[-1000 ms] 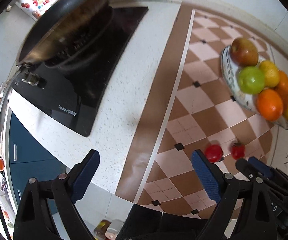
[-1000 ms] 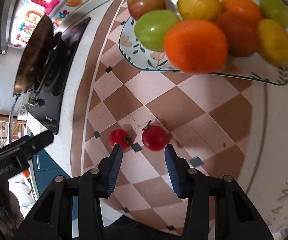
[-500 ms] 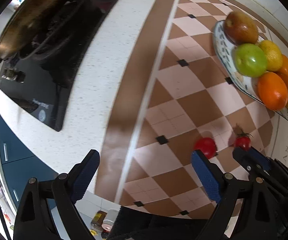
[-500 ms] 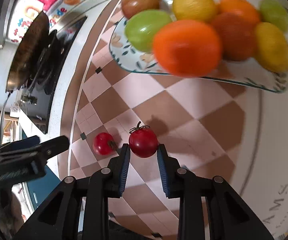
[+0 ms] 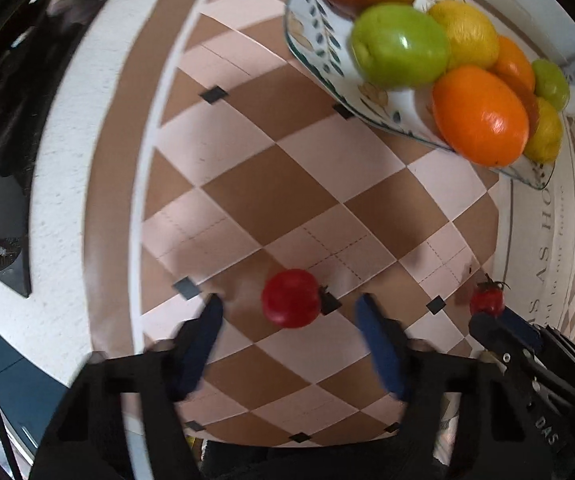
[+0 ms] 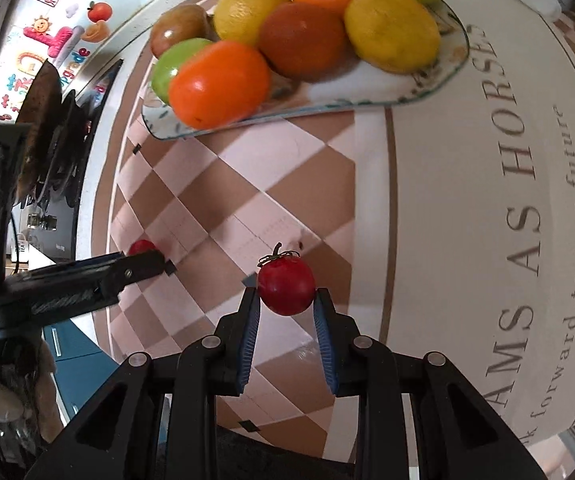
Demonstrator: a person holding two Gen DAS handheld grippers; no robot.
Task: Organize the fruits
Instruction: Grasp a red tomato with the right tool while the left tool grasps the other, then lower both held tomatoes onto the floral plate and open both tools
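The right gripper (image 6: 286,300) is clamped on a stemmed tomato (image 6: 286,286), lifted off the mat (image 6: 447,184); a second ago its jaws stood apart behind that tomato as it lay on the checks. The mat's print reads "AMS AS HORSES" and "forward to our future". The left gripper (image 5: 287,312) has just been closing: its blurred blue fingers (image 5: 203,332) now flank the other tomato (image 5: 291,303) on the mat without touching it, where a second ago they stood wide, with the tomato beyond the right-hand finger. The plate (image 6: 439,80) at the mat's far side holds two oranges, two lemons, green fruit and red-brown fruit. Beyond it the wall carries colourful stickers (image 6: 43,40), their lettering unreadable.
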